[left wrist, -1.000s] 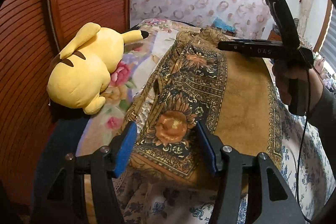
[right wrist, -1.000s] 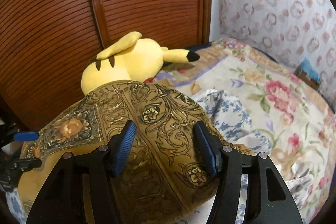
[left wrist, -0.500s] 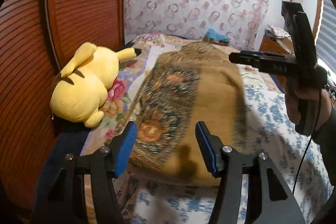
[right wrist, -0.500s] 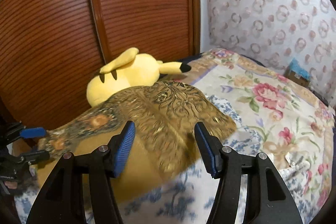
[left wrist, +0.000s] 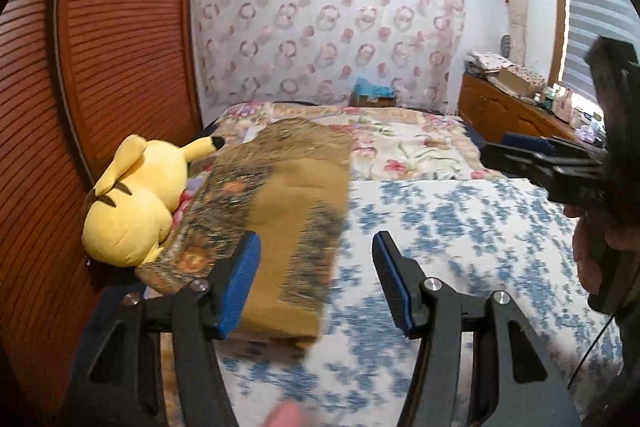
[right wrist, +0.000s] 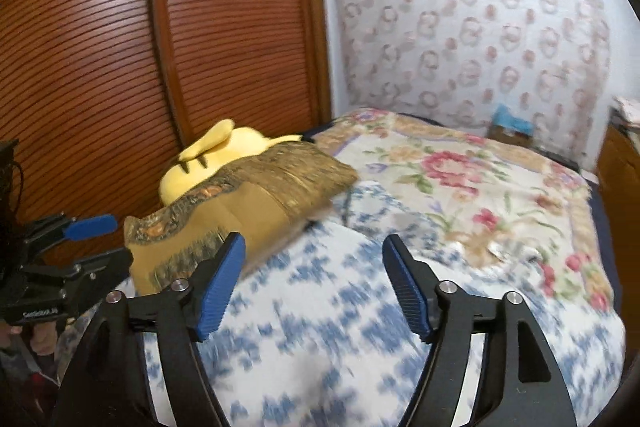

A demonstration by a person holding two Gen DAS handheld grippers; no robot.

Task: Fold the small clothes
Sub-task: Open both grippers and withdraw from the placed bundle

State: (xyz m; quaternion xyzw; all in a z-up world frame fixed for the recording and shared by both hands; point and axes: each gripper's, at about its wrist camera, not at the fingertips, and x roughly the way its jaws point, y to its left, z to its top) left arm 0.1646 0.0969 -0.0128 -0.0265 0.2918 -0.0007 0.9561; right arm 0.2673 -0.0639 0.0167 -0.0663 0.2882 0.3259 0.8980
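Note:
A folded mustard-brown garment with dark ornate borders (left wrist: pixel 280 211) lies on the left side of the bed, next to a plush toy; it also shows in the right wrist view (right wrist: pixel 248 203). My left gripper (left wrist: pixel 316 279) is open and empty, above the garment's near right edge and apart from it. My right gripper (right wrist: pixel 314 283) is open and empty over the blue-and-white sheet, to the right of the garment. The right gripper shows at the right edge of the left wrist view (left wrist: pixel 552 163). The left gripper shows at the left edge of the right wrist view (right wrist: pixel 68 251).
A yellow plush toy (left wrist: pixel 136 203) lies against the brown slatted wardrobe (left wrist: pixel 100 67) on the left. A blue-and-white floral sheet (left wrist: pixel 460 247) covers the near bed, a pink-flowered quilt (right wrist: pixel 480 187) the far part. A wooden dresser (left wrist: pixel 516 115) stands at the right.
Both grippers have pulled back and up from the garment, which now lies farther away and flat on the bed. Both stayed open. The views are blurred with motion.

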